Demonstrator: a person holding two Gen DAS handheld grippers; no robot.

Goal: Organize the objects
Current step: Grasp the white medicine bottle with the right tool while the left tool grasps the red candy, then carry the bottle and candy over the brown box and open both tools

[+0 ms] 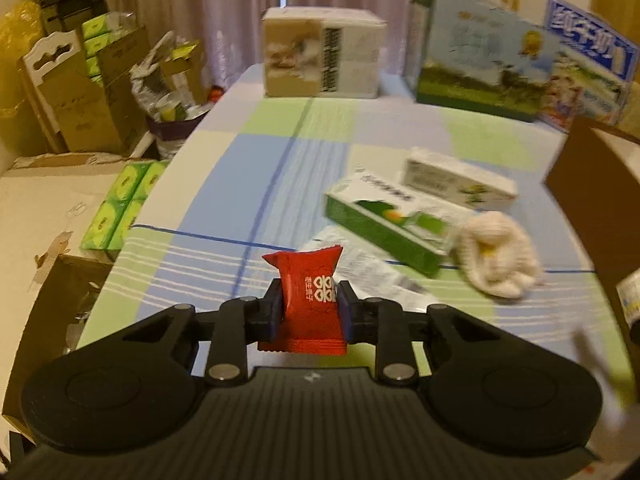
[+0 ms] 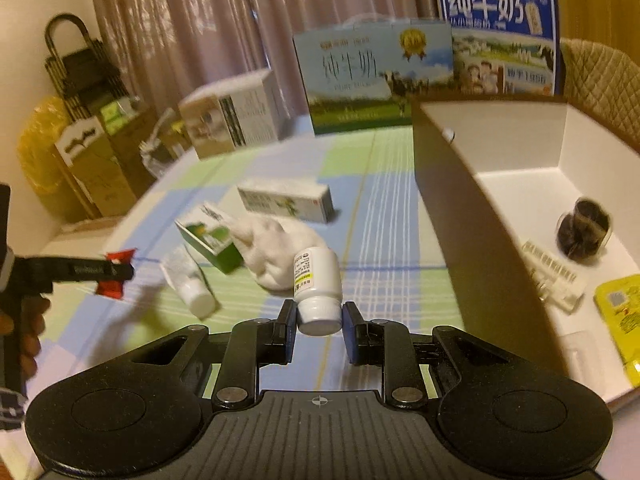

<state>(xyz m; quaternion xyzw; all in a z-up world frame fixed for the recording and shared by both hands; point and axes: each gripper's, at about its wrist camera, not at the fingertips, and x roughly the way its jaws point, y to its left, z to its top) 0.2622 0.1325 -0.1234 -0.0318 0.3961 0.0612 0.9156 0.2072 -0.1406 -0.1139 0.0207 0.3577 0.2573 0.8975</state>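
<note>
My left gripper (image 1: pixel 309 312) is shut on a red candy packet (image 1: pixel 310 296), held upright above the checked tablecloth (image 1: pixel 248 184). In the right wrist view that same left gripper (image 2: pixel 116 270) shows at the far left with the red packet (image 2: pixel 114 288) in it. My right gripper (image 2: pixel 318 330) is shut on the cap of a white pill bottle (image 2: pixel 316 276), which hangs over the cloth just left of a brown open box (image 2: pixel 460 208). Inside that box lie a dark jar (image 2: pixel 584 228), a clear vial strip (image 2: pixel 556 276) and a yellow packet (image 2: pixel 624 312).
On the cloth lie two green-and-white cartons (image 1: pixel 384 224) (image 1: pixel 460 180), a white knitted toy (image 1: pixel 496 256) and a white tube (image 2: pixel 192 280). Large milk cartons (image 2: pixel 372 80) and a beige box (image 1: pixel 320 56) stand along the far edge. Cardboard boxes (image 1: pixel 80 108) crowd the floor at left.
</note>
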